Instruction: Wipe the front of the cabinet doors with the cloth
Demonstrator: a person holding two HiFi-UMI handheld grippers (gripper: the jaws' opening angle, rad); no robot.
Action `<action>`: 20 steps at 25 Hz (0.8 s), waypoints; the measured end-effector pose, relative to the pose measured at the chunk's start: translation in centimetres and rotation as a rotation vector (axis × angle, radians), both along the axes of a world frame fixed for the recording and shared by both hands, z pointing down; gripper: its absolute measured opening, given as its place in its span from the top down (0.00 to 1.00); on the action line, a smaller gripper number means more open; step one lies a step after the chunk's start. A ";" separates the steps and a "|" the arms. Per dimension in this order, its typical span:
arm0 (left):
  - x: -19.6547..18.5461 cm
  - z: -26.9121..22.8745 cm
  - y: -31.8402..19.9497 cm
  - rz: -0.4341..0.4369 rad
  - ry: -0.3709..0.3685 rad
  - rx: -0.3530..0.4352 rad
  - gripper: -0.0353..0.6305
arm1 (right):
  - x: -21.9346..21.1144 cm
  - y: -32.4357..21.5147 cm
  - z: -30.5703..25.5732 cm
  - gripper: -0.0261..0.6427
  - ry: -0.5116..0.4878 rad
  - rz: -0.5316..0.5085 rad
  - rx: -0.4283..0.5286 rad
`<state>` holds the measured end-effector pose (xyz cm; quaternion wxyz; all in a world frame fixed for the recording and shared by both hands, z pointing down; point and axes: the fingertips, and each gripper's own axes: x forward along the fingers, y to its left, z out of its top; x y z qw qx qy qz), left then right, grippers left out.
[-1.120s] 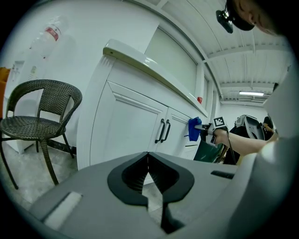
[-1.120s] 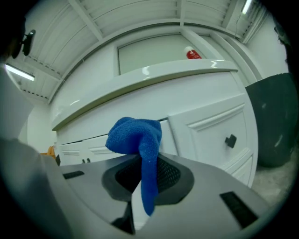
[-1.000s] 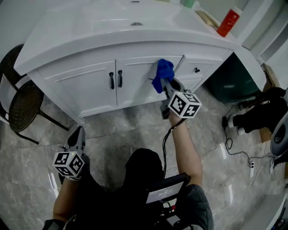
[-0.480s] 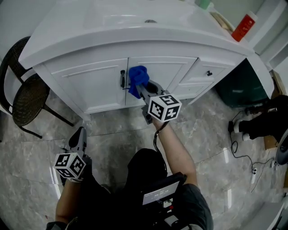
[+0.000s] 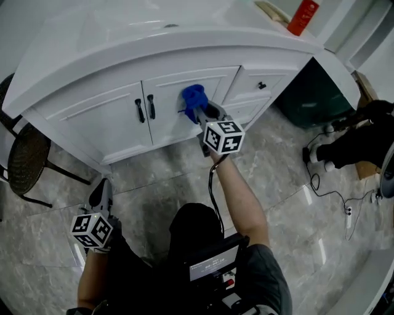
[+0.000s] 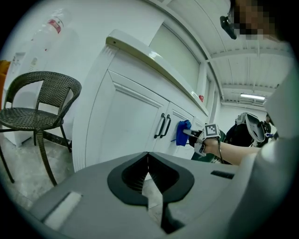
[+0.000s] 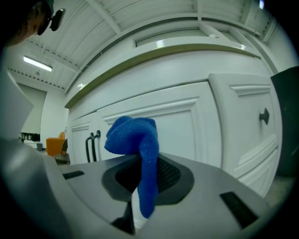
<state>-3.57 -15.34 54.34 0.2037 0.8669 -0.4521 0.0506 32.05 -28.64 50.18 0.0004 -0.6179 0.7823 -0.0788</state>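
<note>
The right gripper [image 5: 199,111] is up against the cabinet, its fingers [image 5: 210,114] closed on a blue cloth [image 5: 193,97]. A strip of the cloth hangs down between the fingers, and the bunched part sticks out past their tips, pressed to the right cabinet door [image 5: 174,117]. The two black handles [image 5: 145,109] sit just to the left of those fingers, where the right door meets the left cabinet door [image 5: 92,120]. Both doors are shut, so nothing inside the cabinet shows. To the right of the fingers is a drawer front with a small dark knob [image 5: 261,85], also shut.

The left gripper [image 5: 102,188] hangs low, well apart from the cloth, over the grey marbled floor [image 5: 154,178]. Its fingers are pressed together with nothing between them, and they point toward the cabinet.

A red bottle [image 5: 303,16] stands on the white table [image 5: 92,43] above the drawers, beyond and to the right of the right fingers. A dark wicker chair [image 5: 24,161] stands on the floor beside the cabinet's left end, ahead of the left fingers.
</note>
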 end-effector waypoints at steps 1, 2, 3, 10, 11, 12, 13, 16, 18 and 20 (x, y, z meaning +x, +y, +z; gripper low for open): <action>0.5 -0.1 0.0 0.011 -0.001 0.003 0.94 | 1.5 0.2 0.4 0.89 0.010 0.035 -0.005; 1.0 -0.3 0.0 0.022 -0.003 0.006 0.94 | 3.1 0.4 0.8 0.89 0.021 0.070 -0.010; 1.4 -0.4 0.0 0.033 -0.005 0.009 0.94 | 4.7 0.5 1.1 0.89 0.028 0.105 -0.013; 2.3 -0.2 0.6 0.061 -0.035 0.009 0.94 | 13.4 2.3 2.5 0.89 -0.016 0.273 -0.019; 2.3 -0.1 0.8 0.056 -0.035 0.007 0.94 | 14.1 2.5 2.7 0.89 -0.024 0.286 -0.025; 2.2 0.0 0.9 0.053 -0.034 0.004 0.94 | 14.6 2.8 2.9 0.89 -0.030 0.295 -0.030; 2.2 0.1 1.1 0.050 -0.031 0.001 0.94 | 14.8 3.1 3.0 0.89 -0.037 0.298 -0.033; 2.2 -0.2 1.0 0.048 -0.020 0.005 0.94 | 13.2 4.1 2.9 0.89 -0.060 0.267 -0.017; 1.9 -0.5 0.7 0.042 -0.010 0.013 0.94 | 10.1 4.1 2.6 0.89 -0.079 0.213 0.011; 1.3 -0.6 0.8 0.027 0.001 0.015 0.94 | 6.0 3.7 2.6 0.89 -0.101 0.136 0.030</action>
